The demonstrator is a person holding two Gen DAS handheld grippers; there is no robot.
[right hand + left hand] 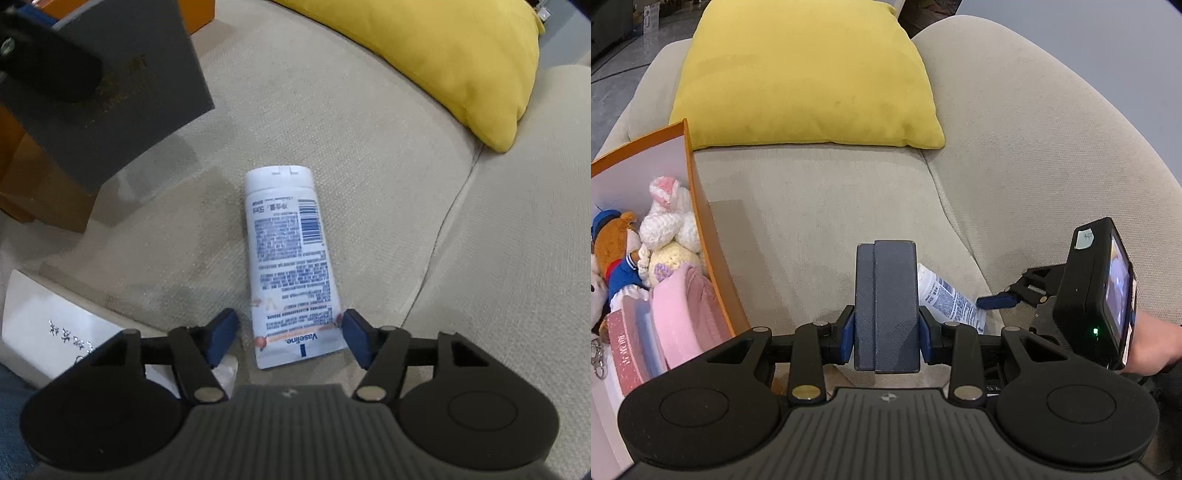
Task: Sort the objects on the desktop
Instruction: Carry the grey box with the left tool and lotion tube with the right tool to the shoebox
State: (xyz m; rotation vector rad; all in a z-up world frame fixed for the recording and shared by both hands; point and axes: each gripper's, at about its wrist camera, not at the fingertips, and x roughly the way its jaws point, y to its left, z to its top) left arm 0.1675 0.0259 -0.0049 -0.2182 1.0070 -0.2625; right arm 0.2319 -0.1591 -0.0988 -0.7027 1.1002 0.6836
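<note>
My left gripper (886,332) is shut on a dark grey box (886,295), held upright above the beige sofa seat (812,206); the same grey box (110,92) hangs at the upper left of the right wrist view. A white Vaseline tube (288,251) lies flat on the seat, cap end away from me. My right gripper (290,339) is open and straddles the tube's crimped end; the left pad stands clear of it and the right pad sits at its edge. In the left wrist view the tube (945,295) peeks out behind the grey box, beside the right gripper's blue fingertip (997,301).
An orange storage box (701,229) at the left holds plush toys (668,221), a pink cloth and a book. A yellow cushion (809,74) leans on the sofa back. A white box with printed characters (48,325) lies at the seat's near left. A person's hand (1152,343) holds the right gripper.
</note>
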